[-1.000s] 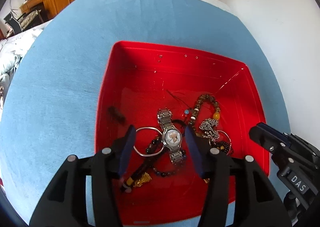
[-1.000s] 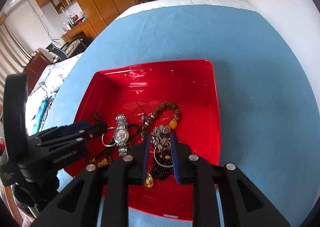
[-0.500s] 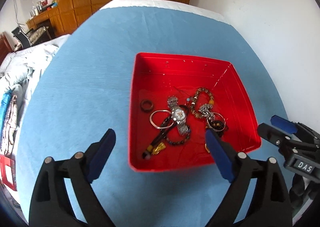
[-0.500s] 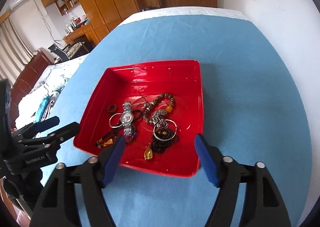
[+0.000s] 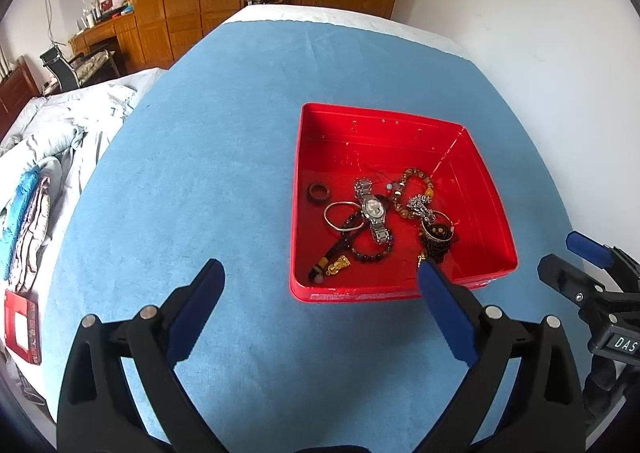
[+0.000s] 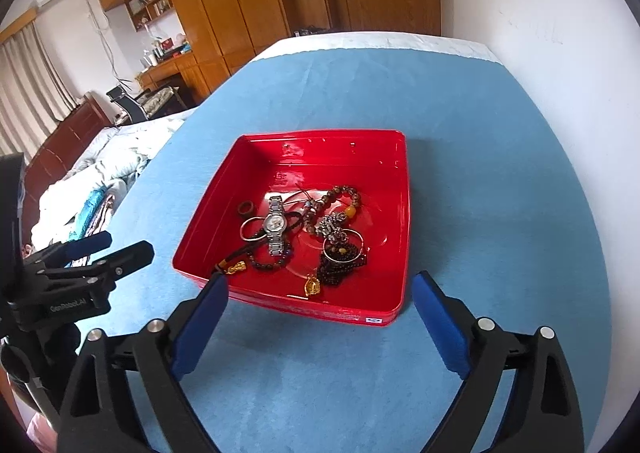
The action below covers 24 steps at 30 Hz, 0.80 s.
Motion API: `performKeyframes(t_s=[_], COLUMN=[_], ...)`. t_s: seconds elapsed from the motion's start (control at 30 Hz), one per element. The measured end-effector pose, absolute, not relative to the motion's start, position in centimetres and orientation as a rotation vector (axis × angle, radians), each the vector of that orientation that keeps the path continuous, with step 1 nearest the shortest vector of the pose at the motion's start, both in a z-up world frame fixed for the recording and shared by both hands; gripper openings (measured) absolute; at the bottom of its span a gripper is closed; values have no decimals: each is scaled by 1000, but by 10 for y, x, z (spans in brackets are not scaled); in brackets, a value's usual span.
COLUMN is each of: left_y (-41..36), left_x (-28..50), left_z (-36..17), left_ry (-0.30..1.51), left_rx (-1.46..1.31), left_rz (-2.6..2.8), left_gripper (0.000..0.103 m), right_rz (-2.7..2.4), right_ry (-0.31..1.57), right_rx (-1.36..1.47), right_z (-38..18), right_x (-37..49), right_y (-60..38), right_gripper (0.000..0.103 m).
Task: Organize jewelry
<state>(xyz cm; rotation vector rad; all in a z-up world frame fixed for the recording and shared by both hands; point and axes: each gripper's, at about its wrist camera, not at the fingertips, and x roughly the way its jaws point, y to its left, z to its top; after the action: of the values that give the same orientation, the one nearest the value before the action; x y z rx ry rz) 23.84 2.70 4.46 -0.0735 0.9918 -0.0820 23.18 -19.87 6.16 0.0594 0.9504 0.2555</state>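
- Blue cloth covered the table [image 5: 224, 157], with wooden wardrobes and a rumpled bed behind; the red tray [image 5: 400, 295] sat on it, right of centre in the left wrist view.
- Your left tool [image 5: 318, 273] and right tool [image 6: 318, 287] both hung short of the tray's near rim, jaws still spreading to wide — nothing between them.
- A second earlier both tools were down inside the tray, the left around the watch [image 5: 374, 209], the right nearly shut over the dark bead pile [image 6: 340, 257]; since then you let go and drew both back and up.
- Every piece — ring [image 5: 319, 193], bangle [image 5: 343, 216], amber bead strand [image 6: 340, 197], gold charm [image 5: 338, 265] — lay in the tray, so gathering looked done, though the pieces were tangled.
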Motion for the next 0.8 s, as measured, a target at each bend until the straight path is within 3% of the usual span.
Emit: performKeyframes(t_s=[0.8], left_y=[29], left_x=[217], left_z=[59], left_ry=[941], left_rx=[-47], left_rz=[-57], left_gripper=[97], right_rz=[269], right_ry=[964], right_rx=[79], right_z=[64], right_x=[222], right_y=[-203], right_gripper=[96])
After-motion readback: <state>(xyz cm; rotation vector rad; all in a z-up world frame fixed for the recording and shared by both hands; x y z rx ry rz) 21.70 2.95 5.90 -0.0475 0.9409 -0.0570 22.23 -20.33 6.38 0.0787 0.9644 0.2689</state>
